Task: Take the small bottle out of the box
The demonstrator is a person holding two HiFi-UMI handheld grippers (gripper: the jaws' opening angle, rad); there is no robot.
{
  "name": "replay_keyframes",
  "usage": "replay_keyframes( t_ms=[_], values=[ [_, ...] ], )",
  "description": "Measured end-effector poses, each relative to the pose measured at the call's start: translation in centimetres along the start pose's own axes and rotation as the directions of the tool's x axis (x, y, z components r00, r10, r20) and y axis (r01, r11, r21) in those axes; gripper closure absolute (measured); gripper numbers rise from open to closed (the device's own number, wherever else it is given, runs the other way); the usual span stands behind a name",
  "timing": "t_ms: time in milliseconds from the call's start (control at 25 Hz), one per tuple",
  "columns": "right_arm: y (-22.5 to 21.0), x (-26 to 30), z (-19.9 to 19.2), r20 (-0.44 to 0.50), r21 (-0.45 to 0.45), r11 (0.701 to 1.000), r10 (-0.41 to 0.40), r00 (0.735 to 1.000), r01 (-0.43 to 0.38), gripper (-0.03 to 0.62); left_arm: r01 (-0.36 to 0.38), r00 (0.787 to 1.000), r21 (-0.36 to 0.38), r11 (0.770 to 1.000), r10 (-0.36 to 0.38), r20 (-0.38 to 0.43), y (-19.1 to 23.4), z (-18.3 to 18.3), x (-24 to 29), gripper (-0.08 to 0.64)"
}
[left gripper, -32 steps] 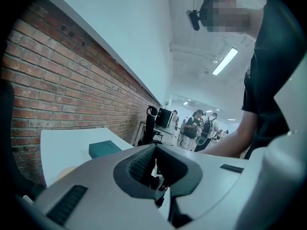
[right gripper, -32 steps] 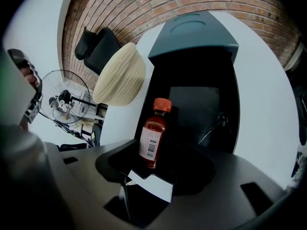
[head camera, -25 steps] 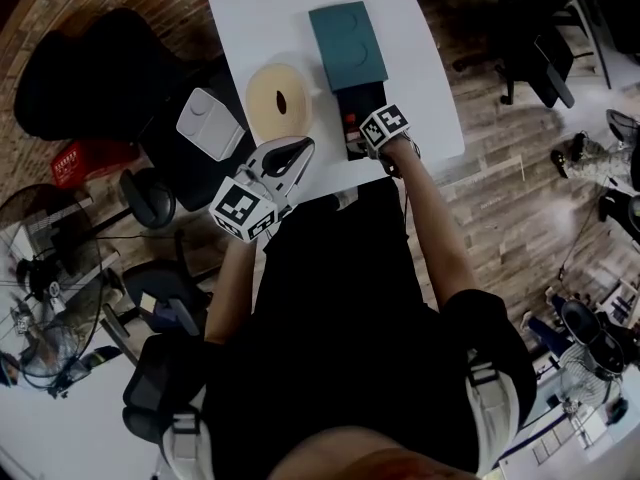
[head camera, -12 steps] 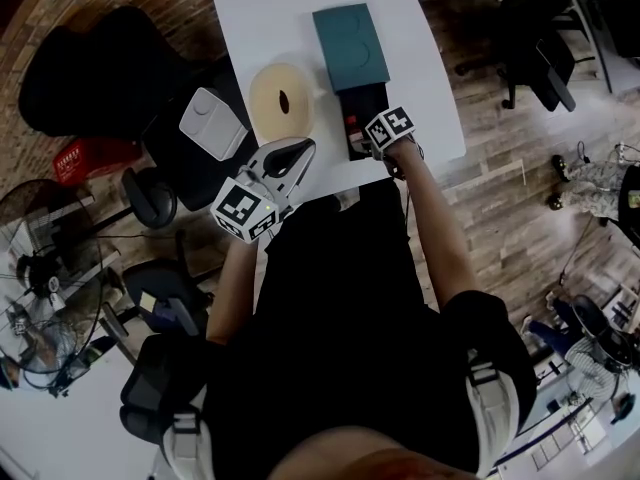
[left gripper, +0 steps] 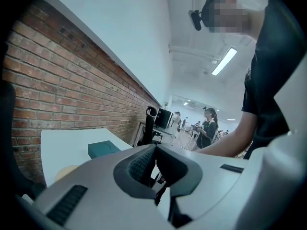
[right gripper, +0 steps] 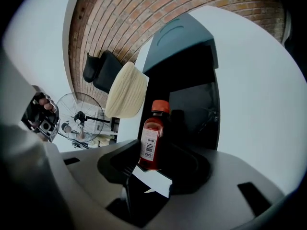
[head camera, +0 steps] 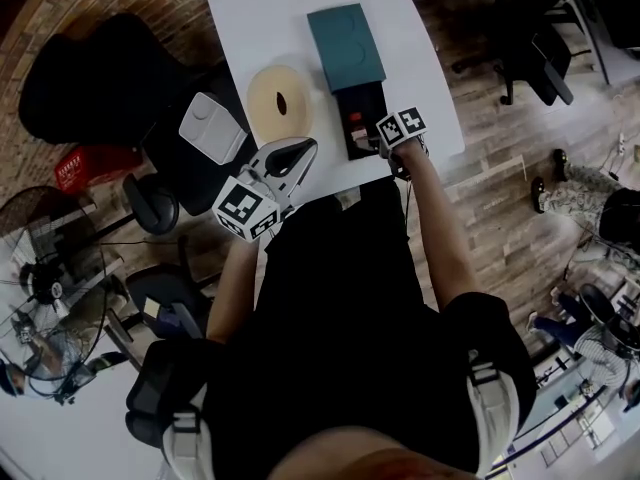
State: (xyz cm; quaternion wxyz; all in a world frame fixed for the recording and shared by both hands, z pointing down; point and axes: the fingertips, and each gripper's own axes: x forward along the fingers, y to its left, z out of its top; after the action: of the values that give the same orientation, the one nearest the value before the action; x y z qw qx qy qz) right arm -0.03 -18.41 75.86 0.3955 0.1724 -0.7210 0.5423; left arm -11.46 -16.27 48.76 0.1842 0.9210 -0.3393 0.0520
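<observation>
A small red bottle (right gripper: 153, 135) with an orange cap stands upright between the jaws of my right gripper (right gripper: 156, 166). The jaws have just been closing and grip its lower body. Behind it lies the open black box (right gripper: 192, 75), dark inside. In the head view the right gripper (head camera: 385, 136) is at the near end of the black box (head camera: 365, 103) by the table's front edge. My left gripper (head camera: 298, 150) hangs off the table's near left corner, away from the box. Its jaws (left gripper: 154, 169) meet with nothing between them.
A teal lid (head camera: 346, 46) lies on the white table (head camera: 270, 18) just beyond the box, and a round cream disc (head camera: 279, 103) to its left. Black chairs (head camera: 75, 73) and a white square pad (head camera: 210, 126) crowd the left side. A fan (head camera: 40, 258) stands further left.
The right gripper has shifted a little to the right at the box's near end and rolled slightly. The left gripper has stayed where it was.
</observation>
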Motion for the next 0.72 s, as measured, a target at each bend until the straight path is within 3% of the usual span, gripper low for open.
replay_keyframes(
  t_ms=[360, 720],
  values=[
    [1.3, -2.3, 0.6, 0.164, 0.007, 0.998, 0.064, 0.984, -0.066, 0.408, 0.016, 1.000, 0.005, 1.000, -0.016, -0.002, -0.1, 0.1, 0.4, 0.538],
    [3.6, -4.9, 1.8, 0.340, -0.073, 0.995, 0.091, 0.936, -0.070, 0.408, 0.033, 0.999, 0.015, 0.999, -0.033, -0.001, -0.5, 0.4, 0.6, 0.538]
  ],
)
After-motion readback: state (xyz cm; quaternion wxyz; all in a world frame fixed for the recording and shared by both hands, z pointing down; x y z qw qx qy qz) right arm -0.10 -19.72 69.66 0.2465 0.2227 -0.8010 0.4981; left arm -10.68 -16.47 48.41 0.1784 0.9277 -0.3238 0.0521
